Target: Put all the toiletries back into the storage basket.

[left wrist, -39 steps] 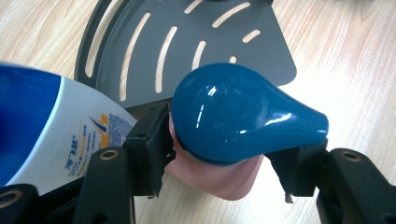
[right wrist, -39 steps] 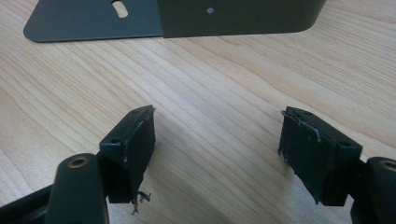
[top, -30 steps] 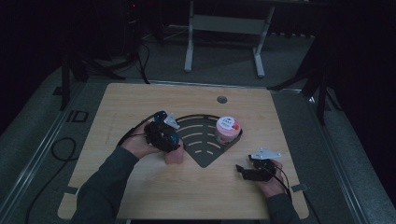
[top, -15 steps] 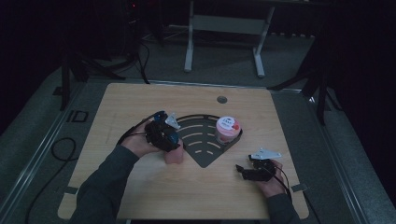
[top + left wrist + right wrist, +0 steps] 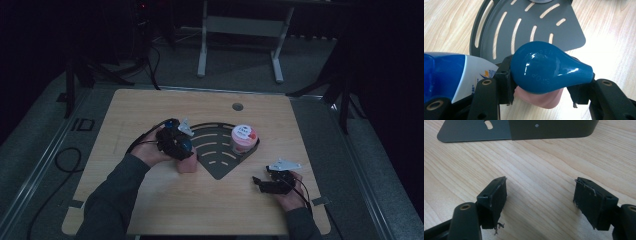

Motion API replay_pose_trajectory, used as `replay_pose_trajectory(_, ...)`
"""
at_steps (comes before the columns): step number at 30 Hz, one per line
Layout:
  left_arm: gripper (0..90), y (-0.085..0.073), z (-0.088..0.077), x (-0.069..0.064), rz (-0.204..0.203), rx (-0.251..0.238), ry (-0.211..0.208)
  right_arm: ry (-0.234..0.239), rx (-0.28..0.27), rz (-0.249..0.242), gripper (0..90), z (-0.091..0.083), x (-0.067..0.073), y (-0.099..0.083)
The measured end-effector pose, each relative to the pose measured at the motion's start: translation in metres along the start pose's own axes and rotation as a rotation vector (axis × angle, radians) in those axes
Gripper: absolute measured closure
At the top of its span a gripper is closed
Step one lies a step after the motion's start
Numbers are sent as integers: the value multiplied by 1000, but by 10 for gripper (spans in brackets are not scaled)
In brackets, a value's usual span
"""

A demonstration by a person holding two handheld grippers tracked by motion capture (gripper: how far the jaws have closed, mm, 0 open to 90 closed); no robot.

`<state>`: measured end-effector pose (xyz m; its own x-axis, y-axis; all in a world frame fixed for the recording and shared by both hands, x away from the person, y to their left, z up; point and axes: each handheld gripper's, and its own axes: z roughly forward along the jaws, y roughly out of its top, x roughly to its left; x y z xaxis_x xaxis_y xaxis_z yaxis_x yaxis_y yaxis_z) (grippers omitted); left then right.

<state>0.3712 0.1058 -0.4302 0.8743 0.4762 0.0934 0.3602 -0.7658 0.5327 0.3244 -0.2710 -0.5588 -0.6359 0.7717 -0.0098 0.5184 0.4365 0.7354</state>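
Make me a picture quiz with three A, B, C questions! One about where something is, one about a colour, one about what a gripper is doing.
1. Where does the round pink-lidded jar stand?
A. on the dark grey slotted metal tray
B. on the floor
C. on a chair

2. What colour is the teardrop-shaped plastic cap?
A. red
B. blue
C. yellow

3. How is the right gripper?
A. shut on a spoon
B. open, holding nothing
C. shut on a cloth

Answers:
1 A: it sits in the tray's right corner.
2 B: it shines blue in the left gripper view.
3 B: bare light wooden table shows between its jaws.
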Motion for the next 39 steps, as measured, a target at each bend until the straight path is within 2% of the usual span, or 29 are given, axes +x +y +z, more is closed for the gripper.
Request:
replay_pose_trajectory(10,465,5,-3,-2,16,12,1,0,0,0,261,0,0,0)
replay_pose_trajectory(23,465,13,-15,-8,34,-6,-22,0,1,0,261,0,0,0)
replay_pose_trajectory(28,465,18,-23,-9,51,-8,-14,0,0,0,261,0,0,0)
replay_pose_trajectory(34,465,23,-30,-8,51,-22,-13,0,0,-1,261,0,0,0)
replay_pose_trajectory(39,465,27,-31,-8,58,-26,-7,0,0,0,261,0,0,0)
